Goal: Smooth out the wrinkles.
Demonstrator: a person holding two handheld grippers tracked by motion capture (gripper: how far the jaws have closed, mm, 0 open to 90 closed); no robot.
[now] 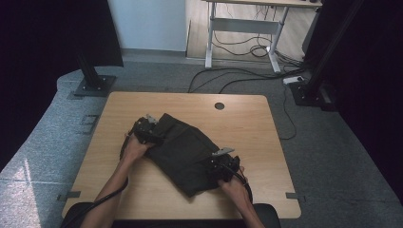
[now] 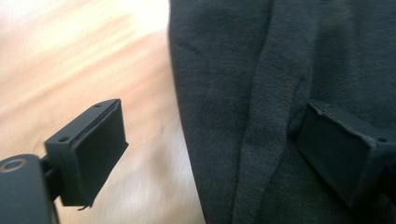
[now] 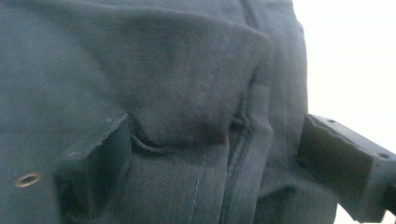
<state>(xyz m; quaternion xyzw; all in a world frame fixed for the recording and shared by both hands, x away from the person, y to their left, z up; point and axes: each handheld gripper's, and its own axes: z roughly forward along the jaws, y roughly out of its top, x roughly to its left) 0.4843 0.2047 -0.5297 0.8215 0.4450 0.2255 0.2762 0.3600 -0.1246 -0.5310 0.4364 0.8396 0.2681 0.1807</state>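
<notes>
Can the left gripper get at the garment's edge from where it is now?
Probably yes: the left gripper stands open astride the dark garment's edge, one jaw over bare table, nothing between.

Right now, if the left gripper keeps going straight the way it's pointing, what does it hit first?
Most likely the folded dark garment. The left gripper stands open astride the garment's edge, one jaw over the wooden table, the other over cloth. Depth is unclear, so it may already touch.

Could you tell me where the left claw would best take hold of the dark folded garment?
Probably along the dark folded garment's left edge, coming in level from the bare table: the left claw is open, one jaw off the cloth and one on it, already straddling that raised fold.
</notes>
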